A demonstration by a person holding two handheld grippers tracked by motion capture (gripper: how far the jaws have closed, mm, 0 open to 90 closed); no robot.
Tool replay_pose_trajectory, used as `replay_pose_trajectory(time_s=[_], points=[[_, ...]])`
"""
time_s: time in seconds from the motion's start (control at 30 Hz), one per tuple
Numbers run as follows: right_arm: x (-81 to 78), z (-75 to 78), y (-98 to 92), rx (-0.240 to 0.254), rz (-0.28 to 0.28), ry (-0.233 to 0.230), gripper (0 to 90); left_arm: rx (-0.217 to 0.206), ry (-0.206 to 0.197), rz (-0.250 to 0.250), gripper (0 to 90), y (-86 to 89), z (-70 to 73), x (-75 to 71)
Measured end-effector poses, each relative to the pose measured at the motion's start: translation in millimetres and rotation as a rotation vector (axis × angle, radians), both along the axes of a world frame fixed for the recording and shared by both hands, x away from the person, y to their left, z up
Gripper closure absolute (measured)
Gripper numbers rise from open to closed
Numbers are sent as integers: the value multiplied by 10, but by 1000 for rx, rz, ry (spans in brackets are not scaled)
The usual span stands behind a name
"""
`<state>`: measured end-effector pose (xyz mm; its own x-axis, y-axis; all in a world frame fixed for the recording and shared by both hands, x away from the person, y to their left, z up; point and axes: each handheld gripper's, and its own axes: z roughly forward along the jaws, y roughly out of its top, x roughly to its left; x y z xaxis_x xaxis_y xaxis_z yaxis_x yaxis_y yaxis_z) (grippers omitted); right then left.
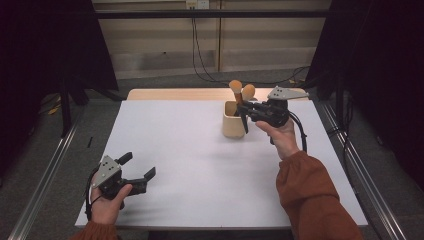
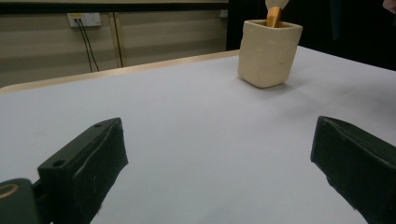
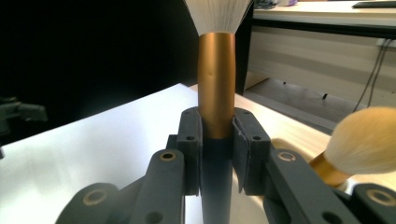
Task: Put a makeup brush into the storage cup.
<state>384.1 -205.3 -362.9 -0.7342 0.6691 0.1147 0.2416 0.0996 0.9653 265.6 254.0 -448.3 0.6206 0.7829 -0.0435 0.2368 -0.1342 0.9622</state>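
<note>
Low at the near left of the white rectangular bench [image 1: 200,165], the left gripper [image 1: 139,169] is held just above the surface by the person's left hand [image 1: 107,202], its fingers [image 2: 84,170] spread wide with nothing between them. In the left gripper view, only bare bench top is seen between those fingers, and the cream square-sided ceramic holder [image 2: 268,53] is seen well beyond them. Further right, at the far right part of the bench, that holder [image 1: 233,122] stands upright. Directly above it, the right gripper [image 1: 243,109] is held level by the right hand [image 1: 282,137] in a rust-coloured sleeve [image 1: 310,200]. Its fingers [image 3: 191,144] are clamped on the copper-coloured metal handle of an upright white-bristled makeup brush [image 3: 215,93], the lower dark part of the handle passing down between them. A second brush with a fluffy tan head [image 3: 369,140] is seen leaning just to the right, its head [image 1: 248,91] rising out of the holder.
</note>
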Motion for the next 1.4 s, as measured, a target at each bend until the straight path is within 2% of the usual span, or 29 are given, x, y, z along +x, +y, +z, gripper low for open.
replay_pose_trajectory(time_s=[0.23, 0.43, 0.9, 1.2, 1.4], points=[[100, 125, 5, 3, -29, -17, 749, -1, 0, -1, 33, -2, -2, 2], [184, 200, 17, 5, -54, -14, 748, 2, -1, -7, 33, -11, 2, -4], [391, 268, 121, 5, -92, -17, 749, -1, 2, -9, 33, -11, 0, -8], [527, 236, 164, 0, -100, -27, 749, 0, 0, -6, 33, -3, 0, -3], [568, 125, 173, -21, -99, -21, 748, 1, 0, -3, 33, -2, -2, -7]])
